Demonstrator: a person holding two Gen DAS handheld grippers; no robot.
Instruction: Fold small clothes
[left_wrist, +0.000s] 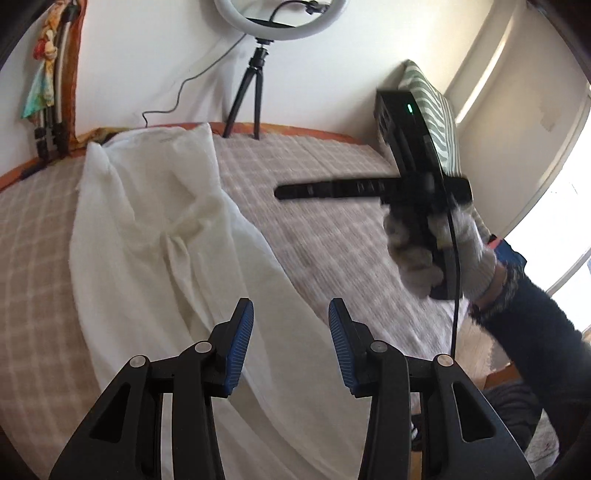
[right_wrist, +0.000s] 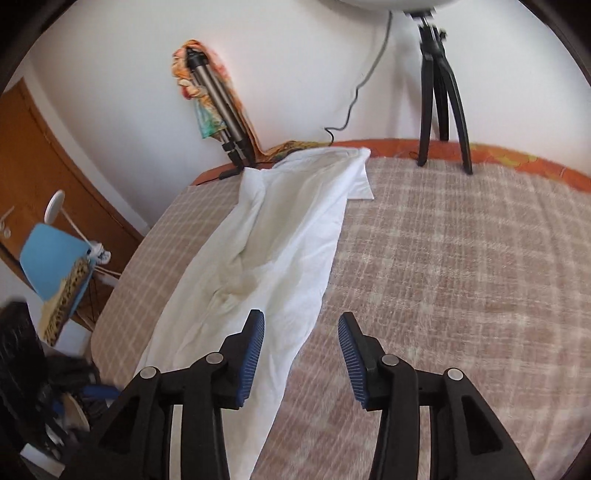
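A white garment (left_wrist: 155, 236) lies in a long rumpled strip on the checked bed cover (left_wrist: 332, 229), running from the far edge toward me. It also shows in the right wrist view (right_wrist: 273, 240). My left gripper (left_wrist: 291, 325) is open and empty, above the garment's near right edge. My right gripper (right_wrist: 301, 339) is open and empty, above the garment's near end and the bare cover beside it. In the left wrist view the right gripper's black body (left_wrist: 417, 177) is held up at the right in a gloved hand (left_wrist: 413, 258).
A ring light on a black tripod (left_wrist: 251, 92) stands on the bed's far edge by the wall; it also shows in the right wrist view (right_wrist: 439, 96). A folded tripod (right_wrist: 221, 110) with colourful cloth leans on the wall. A striped pillow (left_wrist: 432, 99) stands far right. A blue chair (right_wrist: 55, 258) is beside the bed.
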